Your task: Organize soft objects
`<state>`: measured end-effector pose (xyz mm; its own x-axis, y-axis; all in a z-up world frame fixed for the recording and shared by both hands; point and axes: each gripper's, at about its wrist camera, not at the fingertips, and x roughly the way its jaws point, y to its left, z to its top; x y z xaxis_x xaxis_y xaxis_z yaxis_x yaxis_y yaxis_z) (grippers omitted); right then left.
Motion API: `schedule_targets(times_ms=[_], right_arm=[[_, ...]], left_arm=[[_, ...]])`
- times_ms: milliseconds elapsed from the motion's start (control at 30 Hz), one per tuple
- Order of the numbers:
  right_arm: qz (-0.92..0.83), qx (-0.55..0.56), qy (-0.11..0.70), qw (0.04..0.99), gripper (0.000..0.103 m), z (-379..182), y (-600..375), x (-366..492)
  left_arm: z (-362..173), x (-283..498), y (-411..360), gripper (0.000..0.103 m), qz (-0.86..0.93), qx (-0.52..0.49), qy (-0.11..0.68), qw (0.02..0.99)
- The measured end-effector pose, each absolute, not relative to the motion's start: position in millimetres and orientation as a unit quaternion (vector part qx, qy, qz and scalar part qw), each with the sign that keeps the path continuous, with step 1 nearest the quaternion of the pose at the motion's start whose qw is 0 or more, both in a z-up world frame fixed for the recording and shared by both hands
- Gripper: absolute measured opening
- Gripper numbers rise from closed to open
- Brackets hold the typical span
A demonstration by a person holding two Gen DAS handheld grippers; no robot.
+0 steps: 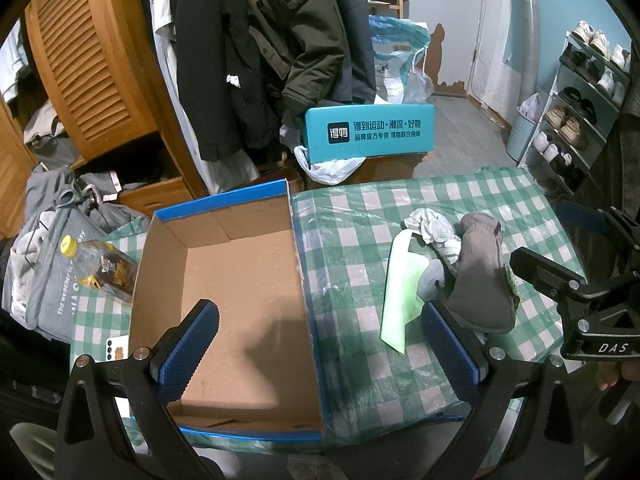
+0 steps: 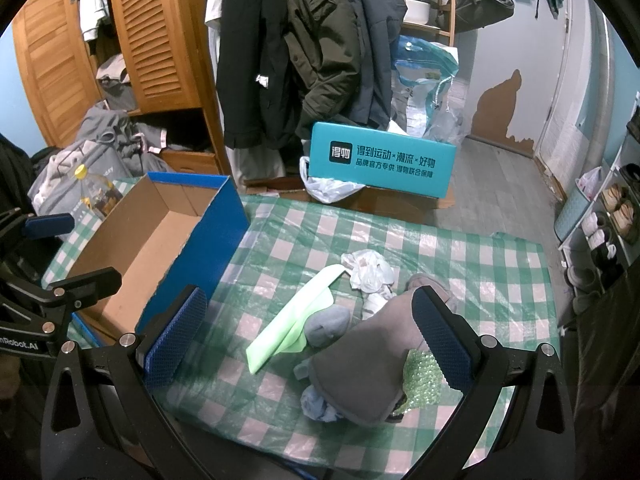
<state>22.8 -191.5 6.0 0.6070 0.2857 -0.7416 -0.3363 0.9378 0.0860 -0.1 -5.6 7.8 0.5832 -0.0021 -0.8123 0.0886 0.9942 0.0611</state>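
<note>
An empty blue-rimmed cardboard box point(image 1: 224, 280) point(image 2: 132, 256) stands on the left of a table covered in green checked cloth point(image 1: 360, 360) point(image 2: 460, 260). A pile of soft things lies to its right: a grey slipper point(image 1: 476, 276) point(image 2: 360, 368), a light green cloth point(image 1: 400, 292) point(image 2: 292, 320), a crumpled white cloth point(image 1: 432, 228) point(image 2: 368, 272), a grey-blue sock point(image 2: 328, 326) and a green sequinned piece point(image 2: 422, 380). My left gripper point(image 1: 320, 336) hangs open over the box's right wall. My right gripper point(image 2: 308, 320) is open above the pile, holding nothing.
A clear bottle point(image 1: 100, 268) point(image 2: 94, 192) with a yellow cap lies left of the box. Beyond the table are a teal box point(image 1: 370, 132) point(image 2: 382, 162), hanging coats point(image 1: 256, 48), a wooden wardrobe point(image 1: 88, 60) and a shoe rack point(image 1: 576, 108). Grey clothes point(image 1: 44, 240) are heaped at left.
</note>
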Motion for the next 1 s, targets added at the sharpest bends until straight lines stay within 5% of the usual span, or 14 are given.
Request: schedule_targets(times_ms=[1000], right_arm=[[0.168, -0.033, 0.411, 0.895, 0.101, -3, -201, 21]], left_arm=[[-11, -8, -6, 0.102, -0.034, 0.039, 0.471, 0.88]])
